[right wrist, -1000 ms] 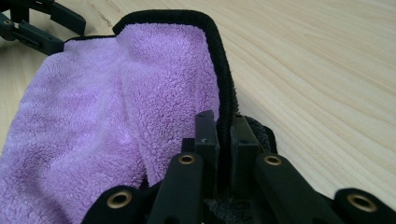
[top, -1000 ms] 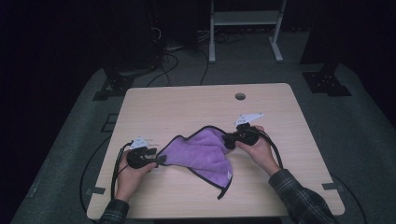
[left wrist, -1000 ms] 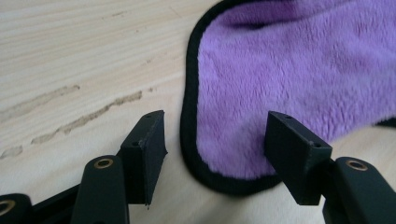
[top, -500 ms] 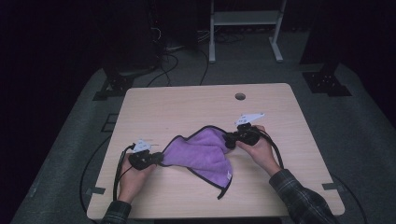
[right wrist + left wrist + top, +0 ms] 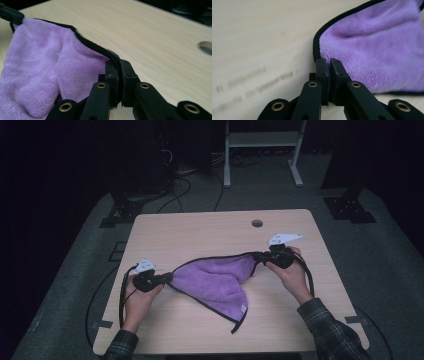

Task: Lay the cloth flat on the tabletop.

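In the high view, a purple cloth with black edging is held stretched between the two grippers above the middle of the pale wooden worktop. The left gripper has one corner, the right gripper the opposite one, and the edge between them runs nearly taut. The rest of the cloth hangs and lies in a loose triangle, its lowest corner trailing toward the person's side of the worktop. Judging from this, the corners are secured and the spreading is under way; laying the cloth flat or folding it appears to be left. Both forearms come in low from the near edge, hands well apart, the right one farther forward than the left.

In the left gripper view, the fingers are pressed close together on the black hem at the cloth's corner, which fans away to the right over the worktop.

In the right gripper view, the fingers likewise pinch the black hem, the purple pile draping off to the left, with the worktop's round cable hole at the far right.
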`<state>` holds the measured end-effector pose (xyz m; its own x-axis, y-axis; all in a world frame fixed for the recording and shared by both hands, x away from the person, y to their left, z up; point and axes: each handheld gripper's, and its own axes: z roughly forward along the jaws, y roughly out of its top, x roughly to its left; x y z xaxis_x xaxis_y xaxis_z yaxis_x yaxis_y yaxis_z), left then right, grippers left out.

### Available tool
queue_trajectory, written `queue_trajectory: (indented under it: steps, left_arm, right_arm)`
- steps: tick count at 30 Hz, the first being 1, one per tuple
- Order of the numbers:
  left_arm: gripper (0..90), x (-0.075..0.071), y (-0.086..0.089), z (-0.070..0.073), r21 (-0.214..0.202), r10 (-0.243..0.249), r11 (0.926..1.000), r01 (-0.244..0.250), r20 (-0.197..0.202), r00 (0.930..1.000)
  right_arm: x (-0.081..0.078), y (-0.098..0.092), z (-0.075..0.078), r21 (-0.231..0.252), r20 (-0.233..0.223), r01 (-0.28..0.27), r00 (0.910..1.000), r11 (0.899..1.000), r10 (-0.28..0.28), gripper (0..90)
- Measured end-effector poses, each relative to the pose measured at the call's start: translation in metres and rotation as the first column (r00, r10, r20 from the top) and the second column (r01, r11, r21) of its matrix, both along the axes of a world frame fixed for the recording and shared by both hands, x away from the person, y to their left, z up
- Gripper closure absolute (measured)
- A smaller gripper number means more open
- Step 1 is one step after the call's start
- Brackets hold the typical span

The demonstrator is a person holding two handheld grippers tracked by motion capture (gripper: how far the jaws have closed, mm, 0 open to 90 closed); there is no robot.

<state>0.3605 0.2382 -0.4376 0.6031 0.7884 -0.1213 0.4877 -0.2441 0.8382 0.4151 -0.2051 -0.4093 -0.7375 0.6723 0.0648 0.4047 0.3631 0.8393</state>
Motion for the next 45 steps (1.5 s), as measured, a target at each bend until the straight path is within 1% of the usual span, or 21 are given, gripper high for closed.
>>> queue_trajectory:
  steps: [3,6,8,9,12,16,17,19,20,23,29,32,33,35,36,38,40,41,43,44,45]
  left_arm:
    - [85.5,0.005,-0.001,0.013,-0.023,-0.004,0.9997,0.005,0.034,0.9994]
    - [85.5,0.011,-0.004,0.027,-0.047,-0.001,0.9989,0.004,0.073,0.9973]
    - [85.6,0.016,-0.006,0.040,-0.062,-0.004,0.9980,0.010,0.104,0.9946]
    - [85.5,0.018,-0.007,0.047,-0.062,-0.006,0.9980,0.013,0.119,0.9928]
    - [85.5,0.021,-0.008,0.060,-0.070,-0.004,0.9974,0.015,0.150,0.9887]
    - [85.5,0.025,-0.007,0.081,-0.078,0.002,0.9969,0.014,0.201,0.9796]
    - [85.5,0.026,-0.006,0.084,-0.075,0.001,0.9970,0.015,0.209,0.9780]
    - [85.5,0.028,-0.005,0.093,-0.083,0.007,0.9965,0.012,0.228,0.9737]
    - [85.5,0.029,-0.004,0.097,-0.078,0.008,0.9969,0.011,0.238,0.9712]
    - [85.6,0.034,-0.004,0.110,-0.082,0.013,0.9966,0.010,0.269,0.9630]
    - [85.6,0.053,-0.009,0.135,-0.076,0.018,0.9971,0.006,0.317,0.9483]
    - [85.7,0.063,-0.013,0.149,-0.079,0.026,0.9969,0.002,0.345,0.9382]
    - [85.7,0.066,-0.013,0.152,-0.079,0.027,0.9969,0.001,0.351,0.9362]
    - [85.7,0.073,-0.014,0.159,-0.089,0.036,0.9961,-0.004,0.370,0.9285]
    - [85.7,0.076,-0.015,0.162,-0.093,0.040,0.9957,-0.006,0.375,0.9261]
    - [85.7,0.081,-0.016,0.165,-0.091,0.041,0.9958,-0.006,0.385,0.9221]
    - [85.8,0.084,-0.018,0.168,-0.091,0.046,0.9958,-0.010,0.394,0.9180]
    - [85.8,0.086,-0.018,0.168,-0.092,0.047,0.9957,-0.011,0.401,0.9149]
    - [85.8,0.089,-0.018,0.171,-0.107,0.054,0.9942,-0.012,0.401,0.9144]
    - [85.8,0.091,-0.019,0.172,-0.103,0.056,0.9945,-0.015,0.405,0.9125]
    - [85.8,0.092,-0.019,0.174,-0.102,0.058,0.9946,-0.018,0.409,0.9107]
  right_arm:
    - [0.000,-0.011,0.008,0.012,0.015,0.022,0.9997,1.000,-0.022,85.4]
    - [-0.002,-0.019,0.015,0.025,0.029,0.039,0.9988,0.999,-0.040,85.4]
    - [-0.003,-0.023,0.020,0.027,0.044,0.048,0.9978,0.999,-0.049,85.4]
    - [-0.004,-0.025,0.023,0.033,0.049,0.052,0.9973,0.998,-0.054,85.4]
    - [-0.006,-0.030,0.030,0.042,0.069,0.060,0.9956,0.997,-0.063,85.4]
    - [-0.009,-0.035,0.042,0.049,0.098,0.073,0.9922,0.996,-0.077,85.4]
    - [-0.009,-0.038,0.047,0.051,0.115,0.078,0.9899,0.996,-0.083,85.4]
    - [-0.009,-0.042,0.056,0.060,0.127,0.087,0.9874,0.994,-0.094,85.4]
    - [-0.008,-0.043,0.059,0.062,0.135,0.090,0.9860,0.994,-0.098,85.4]
    - [-0.008,-0.049,0.074,0.071,0.161,0.107,0.9801,0.992,-0.117,85.4]
    - [0.000,-0.056,0.098,0.076,0.207,0.137,0.9666,0.988,-0.150,85.4]
    - [0.007,-0.058,0.109,0.087,0.221,0.155,0.9602,0.984,-0.171,85.4]
    - [0.010,-0.059,0.113,0.095,0.226,0.162,0.9574,0.982,-0.180,85.4]
    - [0.015,-0.060,0.119,0.104,0.237,0.171,0.9525,0.980,-0.192,85.4]
    - [0.017,-0.061,0.123,0.111,0.241,0.175,0.9501,0.978,-0.198,85.4]
    - [0.020,-0.061,0.130,0.116,0.250,0.182,0.9463,0.977,-0.206,85.4]
    - [0.023,-0.060,0.135,0.120,0.265,0.187,0.9405,0.975,-0.213,85.4]
    - [0.024,-0.060,0.136,0.119,0.265,0.189,0.9399,0.975,-0.215,85.4]
    - [0.027,-0.061,0.139,0.127,0.276,0.194,0.9349,0.973,-0.223,85.4]
    - [0.028,-0.061,0.141,0.127,0.273,0.197,0.9352,0.972,-0.225,85.4]
    - [0.030,-0.061,0.143,0.124,0.278,0.202,0.9328,0.972,-0.229,85.4]
